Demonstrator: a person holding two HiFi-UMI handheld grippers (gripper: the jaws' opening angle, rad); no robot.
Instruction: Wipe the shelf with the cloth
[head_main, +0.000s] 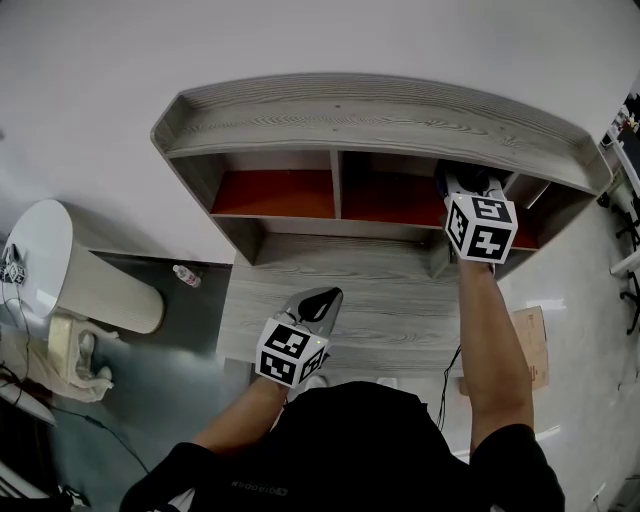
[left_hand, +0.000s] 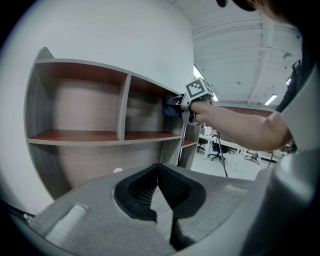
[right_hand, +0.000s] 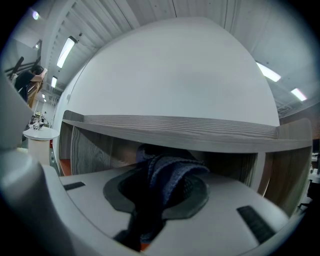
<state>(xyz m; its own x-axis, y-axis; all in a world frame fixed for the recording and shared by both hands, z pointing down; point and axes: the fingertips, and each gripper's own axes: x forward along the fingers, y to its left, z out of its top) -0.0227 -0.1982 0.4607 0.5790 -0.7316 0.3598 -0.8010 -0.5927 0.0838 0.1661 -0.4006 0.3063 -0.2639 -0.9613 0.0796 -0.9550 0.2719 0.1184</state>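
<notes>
A grey wood-grain shelf with reddish-brown boards hangs on a white wall. My right gripper reaches into the shelf's right compartment, shut on a dark blue cloth that bulges out between its jaws just under the grey top board. In the left gripper view the cloth shows as a dark patch ahead of the right gripper. My left gripper hangs lower, in front of the shelf's lower grey panel, its jaws closed together and empty.
A white round bin stands on the floor at the left, with a small bottle lying near it. A brown cardboard piece lies on the floor at the right. A vertical divider splits the shelf.
</notes>
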